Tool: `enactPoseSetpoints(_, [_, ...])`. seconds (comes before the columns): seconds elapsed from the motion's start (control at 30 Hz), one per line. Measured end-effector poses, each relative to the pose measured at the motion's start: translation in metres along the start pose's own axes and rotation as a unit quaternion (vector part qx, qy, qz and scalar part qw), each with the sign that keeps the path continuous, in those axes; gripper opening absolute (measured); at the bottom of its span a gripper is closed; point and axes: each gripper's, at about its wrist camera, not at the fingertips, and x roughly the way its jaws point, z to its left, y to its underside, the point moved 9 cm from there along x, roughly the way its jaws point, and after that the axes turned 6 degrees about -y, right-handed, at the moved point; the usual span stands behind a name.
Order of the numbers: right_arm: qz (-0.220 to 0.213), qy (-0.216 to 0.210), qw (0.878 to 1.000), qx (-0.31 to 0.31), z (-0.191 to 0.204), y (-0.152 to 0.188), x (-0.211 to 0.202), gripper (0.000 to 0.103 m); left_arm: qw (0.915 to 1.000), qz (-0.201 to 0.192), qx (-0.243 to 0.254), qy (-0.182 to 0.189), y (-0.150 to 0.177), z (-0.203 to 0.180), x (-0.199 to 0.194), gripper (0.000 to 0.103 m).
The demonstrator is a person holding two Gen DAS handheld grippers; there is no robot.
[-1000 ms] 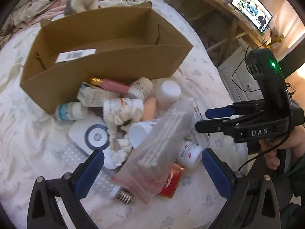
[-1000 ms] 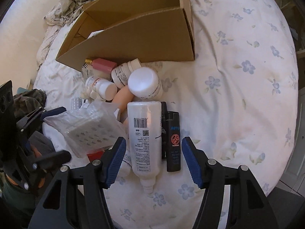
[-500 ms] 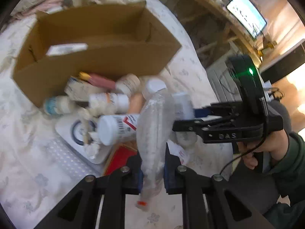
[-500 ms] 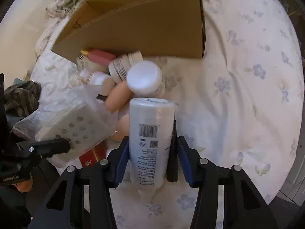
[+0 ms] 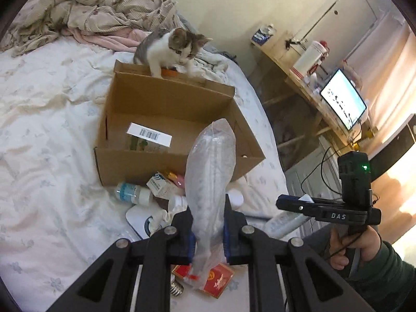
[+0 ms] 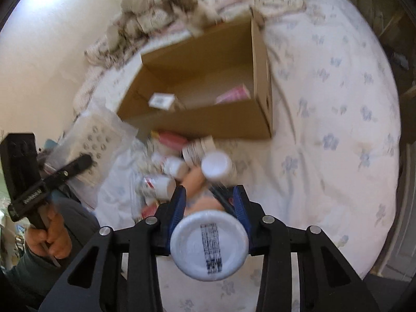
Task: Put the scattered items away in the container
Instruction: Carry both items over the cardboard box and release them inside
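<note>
A bed (image 5: 46, 171) with a white, blue-flowered sheet carries everything. On it rest an open cardboard box (image 5: 145, 166), a heap of bottles (image 5: 132, 191), and rumpled blankets (image 5: 109, 10).

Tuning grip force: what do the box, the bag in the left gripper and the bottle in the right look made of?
Box: brown corrugated cardboard, matte, folded flaps. Bag in left gripper: thin clear plastic film, glossy and crinkled, contents showing through. Bottle in right gripper: likely white opaque plastic, smooth, printed base.

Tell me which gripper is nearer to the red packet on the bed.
Left. The left gripper, shut on the plastic bag, hangs just above the red packet. The right gripper, holding the white bottle, is off to the side.
</note>
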Motion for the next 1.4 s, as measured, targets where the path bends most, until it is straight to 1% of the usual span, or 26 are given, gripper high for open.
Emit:
enactPoseSetpoints(0.17, [0.009,0.007,1.0,0.015,0.0,0.002,0.014,0.042,0.9999,0.011,-0.004,-0.012,0.001,0.008,0.006,0.016])
enactPoseSetpoints(0.2, [0.01,0.007,1.0,0.017,-0.006,0.003,0.005,0.042,0.9998,0.013,-0.004,-0.014,0.001,0.009,0.008,0.016])
enactPoseSetpoints(0.27, [0.008,0.009,1.0,0.017,-0.013,-0.001,0.001,0.042,0.9997,0.014,-0.004,-0.017,0.002,0.009,0.007,0.016])
enactPoseSetpoints(0.33, [-0.001,0.007,1.0,0.015,-0.011,-0.006,0.001,0.042,0.9998,0.012,-0.002,-0.016,0.002,0.008,0.006,0.016])
enactPoseSetpoints(0.43, [-0.022,0.007,1.0,0.0,-0.003,-0.014,-0.012,0.042,0.9999,0.008,-0.001,-0.014,0.0,0.008,0.002,0.016])
enactPoseSetpoints(0.5, [-0.034,0.0,0.999,-0.001,0.001,-0.023,-0.018,0.042,0.9999,0.003,-0.006,-0.013,-0.002,0.011,-0.002,0.016])
enactPoseSetpoints(0.6, [-0.063,-0.02,0.998,-0.001,0.011,-0.046,-0.032,0.042,0.9997,-0.009,-0.019,-0.012,-0.008,0.017,-0.009,0.016])
enactPoseSetpoints(0.8, [-0.126,-0.051,0.991,-0.02,0.033,-0.108,-0.058,0.042,0.9985,-0.037,-0.038,-0.017,-0.032,0.028,-0.025,0.016])
enactPoseSetpoints(0.87, [-0.142,-0.048,0.988,-0.03,0.04,-0.129,-0.061,0.042,0.998,-0.041,-0.039,-0.028,-0.044,0.03,-0.025,0.016])
enactPoseSetpoints(0.93, [-0.153,-0.039,0.986,-0.045,0.045,-0.148,-0.056,0.042,0.9979,-0.038,-0.045,-0.029,-0.055,0.032,-0.022,0.016])
enactPoseSetpoints(0.97, [-0.151,-0.037,0.987,-0.044,0.044,-0.154,-0.05,0.042,0.9978,-0.036,-0.047,-0.028,-0.061,0.032,-0.02,0.016])
enactPoseSetpoints(1.03, [-0.137,-0.047,0.989,-0.025,0.037,-0.166,-0.028,0.042,0.9981,-0.034,-0.041,-0.032,-0.077,0.03,-0.013,0.016])
enactPoseSetpoints(1.1, [-0.12,-0.048,0.991,-0.017,0.031,-0.169,-0.007,0.042,0.9983,-0.028,-0.032,-0.039,-0.091,0.028,-0.003,0.016])
enactPoseSetpoints(1.2, [-0.092,-0.051,0.994,-0.007,0.023,-0.166,0.022,0.042,0.9988,-0.001,-0.021,-0.044,-0.106,0.027,0.024,0.016])
enactPoseSetpoints(1.3, [-0.065,-0.05,0.997,-0.004,0.018,-0.161,0.048,0.042,0.9983,0.028,-0.008,-0.05,-0.11,0.028,0.053,0.016])
enactPoseSetpoints(1.33, [-0.057,-0.043,0.997,-0.011,0.016,-0.159,0.056,0.042,0.9981,0.033,-0.007,-0.052,-0.112,0.029,0.061,0.016])
enactPoseSetpoints(1.4, [-0.047,-0.045,0.998,-0.012,0.014,-0.157,0.068,0.042,0.9977,0.043,-0.006,-0.052,-0.115,0.031,0.078,0.016])
